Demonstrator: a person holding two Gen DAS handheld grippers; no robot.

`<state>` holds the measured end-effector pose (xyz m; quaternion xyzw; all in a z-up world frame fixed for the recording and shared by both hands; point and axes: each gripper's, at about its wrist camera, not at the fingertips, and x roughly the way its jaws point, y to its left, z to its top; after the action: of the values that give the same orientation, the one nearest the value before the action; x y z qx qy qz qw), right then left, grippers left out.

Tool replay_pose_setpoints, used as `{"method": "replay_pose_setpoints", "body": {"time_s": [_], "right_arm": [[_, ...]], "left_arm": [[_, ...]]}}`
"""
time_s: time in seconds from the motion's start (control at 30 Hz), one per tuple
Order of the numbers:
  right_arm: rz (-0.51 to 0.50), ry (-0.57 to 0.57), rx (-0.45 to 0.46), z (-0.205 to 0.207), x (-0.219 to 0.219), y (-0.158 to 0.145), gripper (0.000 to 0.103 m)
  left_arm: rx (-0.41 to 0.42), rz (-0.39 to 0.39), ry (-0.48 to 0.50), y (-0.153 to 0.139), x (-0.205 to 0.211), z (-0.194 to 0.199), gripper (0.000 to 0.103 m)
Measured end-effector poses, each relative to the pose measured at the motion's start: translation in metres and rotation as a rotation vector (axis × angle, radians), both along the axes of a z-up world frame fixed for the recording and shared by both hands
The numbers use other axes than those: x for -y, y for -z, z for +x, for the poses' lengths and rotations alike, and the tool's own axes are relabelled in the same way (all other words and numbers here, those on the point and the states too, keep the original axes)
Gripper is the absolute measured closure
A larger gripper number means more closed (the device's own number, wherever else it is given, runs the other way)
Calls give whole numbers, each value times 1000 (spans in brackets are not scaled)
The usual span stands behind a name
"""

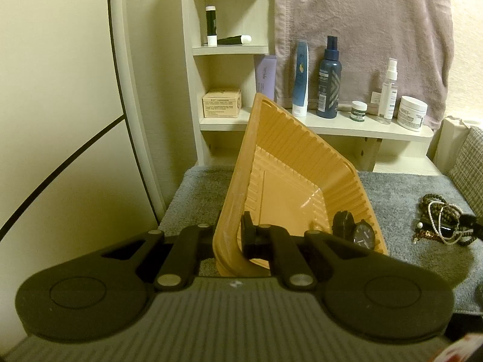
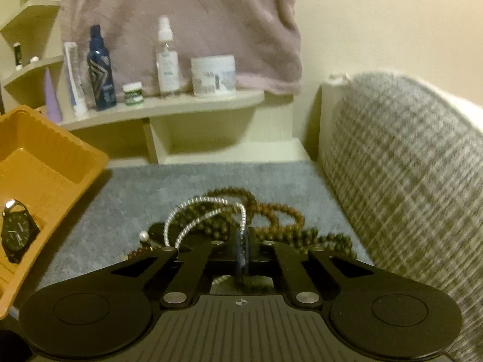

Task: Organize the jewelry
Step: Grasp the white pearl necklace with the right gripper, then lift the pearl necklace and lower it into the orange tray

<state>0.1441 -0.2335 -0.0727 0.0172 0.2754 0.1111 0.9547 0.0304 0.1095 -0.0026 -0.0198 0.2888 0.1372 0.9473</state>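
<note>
The left gripper (image 1: pixel 234 241) is clenching the ribbed orange plastic tray (image 1: pixel 289 169) by its rim, tilting it toward the tangled bead-necklace pile (image 2: pixel 241 220) at centre frame; the right gripper (image 2: pixel 243 252) is pinching a dark blue-faced piece from it.

A tilted orange tray (image 1: pixel 289 163) holds a black watch (image 1: pixel 360 233); tangled bead necklaces (image 2: pixel 241 220) lie on grey cloth (image 2: pixel 181 181).

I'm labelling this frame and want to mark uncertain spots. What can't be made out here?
- Right gripper view: what the closed fingers pinch is a blurred dark sliver; the bead pile is partly hidden behind them.
- Left wrist view: the left gripper covers the orange tray rim's near part.
- Watch dial: too small to read.
- Bottle labels: blurred.
</note>
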Motion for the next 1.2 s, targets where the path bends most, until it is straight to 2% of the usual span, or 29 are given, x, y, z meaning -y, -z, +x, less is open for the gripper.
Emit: {"method": "replay_pose_setpoints", "body": {"time_s": [0.37,0.73,1.2], "right_arm": [[-29,-100,141,-5,-20,-41,101],[-24,-265,240,-8,-60,-77,101],[102,-564,323,-26,-130,-138,101]], "left_arm": [[3,-8,-4,0,-2,0,96],[6,-16,-4,0,-2,0,96],[8,-20,-3,-1,-3,0,96]]}}
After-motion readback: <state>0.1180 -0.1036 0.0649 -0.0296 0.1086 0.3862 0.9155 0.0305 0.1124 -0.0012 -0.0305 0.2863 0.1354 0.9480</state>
